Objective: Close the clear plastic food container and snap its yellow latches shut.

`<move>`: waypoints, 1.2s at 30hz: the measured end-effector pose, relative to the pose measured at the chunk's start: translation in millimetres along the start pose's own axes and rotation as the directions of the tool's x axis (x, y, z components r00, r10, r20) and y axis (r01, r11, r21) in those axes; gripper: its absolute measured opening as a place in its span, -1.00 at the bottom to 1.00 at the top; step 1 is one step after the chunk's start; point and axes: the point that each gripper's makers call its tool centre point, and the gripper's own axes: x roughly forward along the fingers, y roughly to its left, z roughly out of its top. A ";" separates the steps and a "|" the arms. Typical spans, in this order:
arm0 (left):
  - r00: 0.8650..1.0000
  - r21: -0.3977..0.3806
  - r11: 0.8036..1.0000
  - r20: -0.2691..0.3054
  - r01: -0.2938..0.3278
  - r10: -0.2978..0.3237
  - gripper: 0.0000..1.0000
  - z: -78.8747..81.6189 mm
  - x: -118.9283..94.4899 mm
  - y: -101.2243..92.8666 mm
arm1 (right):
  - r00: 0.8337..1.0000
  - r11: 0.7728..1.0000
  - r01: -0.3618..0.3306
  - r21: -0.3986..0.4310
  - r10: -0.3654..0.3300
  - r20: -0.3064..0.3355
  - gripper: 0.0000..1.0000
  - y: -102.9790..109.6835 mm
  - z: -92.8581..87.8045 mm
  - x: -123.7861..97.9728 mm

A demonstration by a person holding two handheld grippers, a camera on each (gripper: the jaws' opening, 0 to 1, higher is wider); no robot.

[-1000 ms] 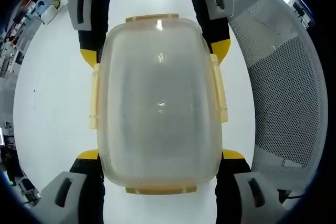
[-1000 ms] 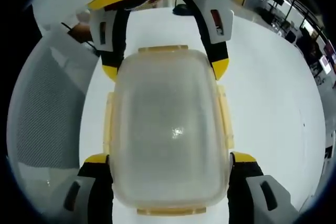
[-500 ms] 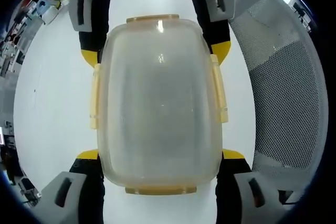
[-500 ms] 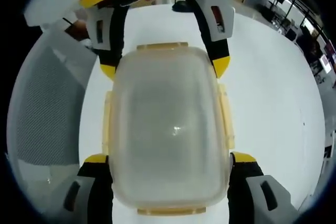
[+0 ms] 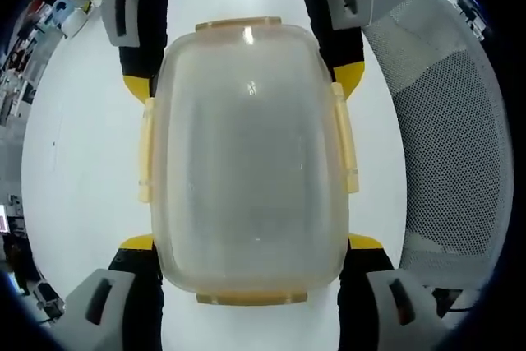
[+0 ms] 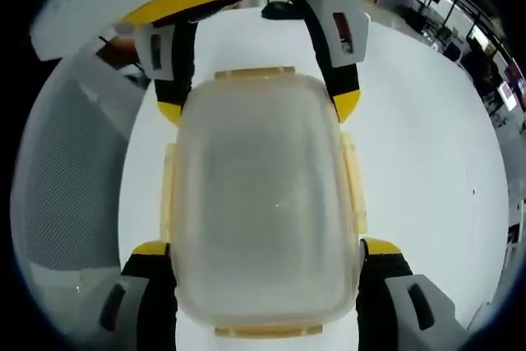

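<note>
— The container point(image 5: 246, 162) sits lid-on over the white table point(image 5: 74, 162), held end to end: the left gripper point(image 5: 246, 273) is clamped on its near end, the right gripper point(image 6: 265, 285) clamped on the opposite end.

— And the yellow latches point(image 5: 343, 141)?

— Along the container's long sides; I can't tell if they're snapped. My worry is that squeezing both ends could bow the lid, or releasing one end might tip it toward the mesh chair point(image 5: 448, 137) beside it.
</note>
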 end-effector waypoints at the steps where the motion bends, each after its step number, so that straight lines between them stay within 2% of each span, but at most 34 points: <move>1: 1.000 -0.002 1.000 0.006 -0.001 0.001 0.79 0.1 0.0 1.6 | 1.000 1.000 0.000 -0.001 0.000 0.003 0.84 -2.0 0.1 0.0; 9: 1.000 -0.017 1.000 0.010 -0.017 0.017 0.81 -0.3 2.5 15.6 | 1.000 1.000 -0.005 -0.010 0.005 -0.012 0.84 -17.5 1.6 0.8; 10: 0.999 -0.010 0.999 0.006 -0.038 0.038 0.83 -0.8 3.9 19.6 | 1.000 1.000 -0.002 -0.002 0.002 -0.009 0.84 -19.3 2.0 0.2; 12: 0.989 0.035 0.990 -0.046 -0.140 0.141 0.85 -7.8 4.0 38.6 | 1.000 0.999 0.010 0.049 -0.011 0.019 0.83 -24.0 5.7 -0.4; 13: 0.995 0.027 0.996 -0.039 -0.086 0.087 0.85 -6.5 3.0 32.9 | 1.000 1.000 0.008 0.028 -0.008 0.014 0.83 -26.5 5.4 0.0; 20: 0.996 0.030 0.996 -0.020 -0.081 0.082 0.85 -10.0 3.1 46.0 | 0.999 0.999 0.015 0.044 -0.016 0.035 0.83 -38.4 10.0 0.6; 36: 0.997 0.006 0.997 -0.012 -0.082 0.082 0.85 -12.6 4.9 74.3 | 1.000 1.000 0.009 0.022 -0.009 0.020 0.83 -70.7 14.3 1.3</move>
